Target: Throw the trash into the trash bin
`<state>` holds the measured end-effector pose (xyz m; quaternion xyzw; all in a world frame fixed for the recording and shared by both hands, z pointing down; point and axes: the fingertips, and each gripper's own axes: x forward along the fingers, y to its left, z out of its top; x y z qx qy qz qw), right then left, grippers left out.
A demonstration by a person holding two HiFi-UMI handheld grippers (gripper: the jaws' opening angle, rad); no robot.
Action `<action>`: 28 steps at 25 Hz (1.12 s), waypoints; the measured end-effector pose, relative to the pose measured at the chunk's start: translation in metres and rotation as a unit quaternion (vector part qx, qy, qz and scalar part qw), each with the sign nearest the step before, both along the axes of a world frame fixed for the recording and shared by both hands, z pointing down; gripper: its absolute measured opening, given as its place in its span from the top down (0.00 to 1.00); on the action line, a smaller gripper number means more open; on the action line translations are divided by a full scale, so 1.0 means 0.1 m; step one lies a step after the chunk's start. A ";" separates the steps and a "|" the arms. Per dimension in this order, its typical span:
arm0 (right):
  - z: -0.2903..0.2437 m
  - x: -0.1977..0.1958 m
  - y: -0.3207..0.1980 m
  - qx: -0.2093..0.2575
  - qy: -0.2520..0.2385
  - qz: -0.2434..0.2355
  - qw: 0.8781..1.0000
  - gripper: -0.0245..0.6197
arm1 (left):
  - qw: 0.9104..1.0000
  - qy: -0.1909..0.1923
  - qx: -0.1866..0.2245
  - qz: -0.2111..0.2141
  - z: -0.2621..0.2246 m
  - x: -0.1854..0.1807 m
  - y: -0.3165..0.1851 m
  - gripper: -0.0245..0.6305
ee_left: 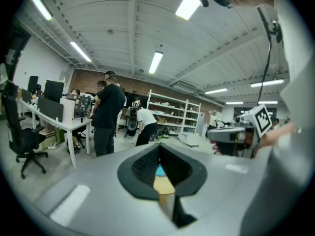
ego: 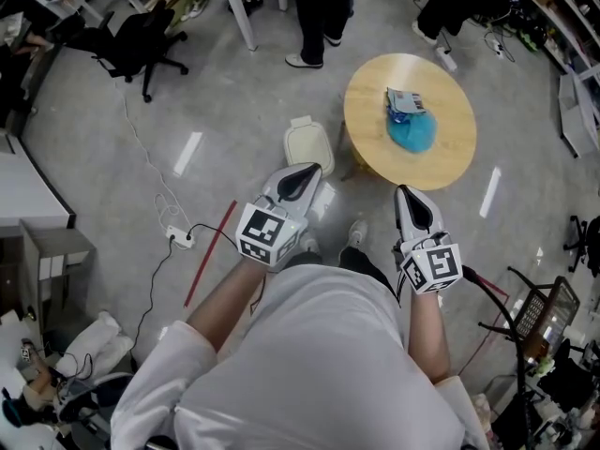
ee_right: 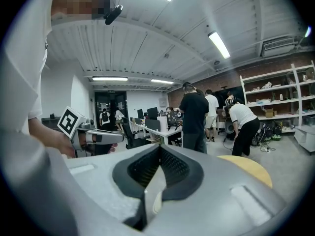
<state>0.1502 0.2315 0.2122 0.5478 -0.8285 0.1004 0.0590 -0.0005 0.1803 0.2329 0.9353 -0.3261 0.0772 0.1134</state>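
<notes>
1. Two grippers, both empty. My left gripper (ego: pixel 302 174) and right gripper (ego: pixel 412 200) are held out side by side in front of the body and point a little below level. On each, the jaws are pressed together with nothing between them. I judge this a carrying posture for the walk-up, since no pickup has begun.
2. One trash bin (ego: pixel 308 146), white with its lid down. It stands on the floor just beyond the left gripper's tip and beside the table's near-left edge. That places the drop point close to the pickup point, but the lid will probably need lifting first.
3. One round wooden table (ego: pixel 448 153), just ahead of the right gripper. Its top shows as a yellow sliver in the right gripper view.
4. One lot of trash, well apart from both grippers. It consists of a blue crumpled wad (ego: pixel 412 132) touching a printed wrapper (ego: pixel 404 101) near the table's middle. The right gripper is nearer, so I would open it for the reach.
5. Several bystanders (ego: pixel 320 12) stand beyond the table, clear of the route.
</notes>
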 end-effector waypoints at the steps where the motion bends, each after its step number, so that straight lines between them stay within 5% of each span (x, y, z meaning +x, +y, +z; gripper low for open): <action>1: 0.01 0.02 -0.03 0.000 0.000 -0.001 1.000 0.96 | 1.000 -0.001 -0.001 -0.002 0.01 0.01 -0.02 0.96; 16: 0.07 0.53 -0.54 -0.006 -0.010 -0.069 0.998 0.96 | 0.997 -0.010 -0.007 -0.075 0.06 0.46 -0.28 0.96; 28: 0.38 0.96 -0.87 -0.022 -0.005 -0.164 0.986 0.96 | 0.986 -0.038 -0.020 -0.161 0.32 0.77 -0.42 0.96</action>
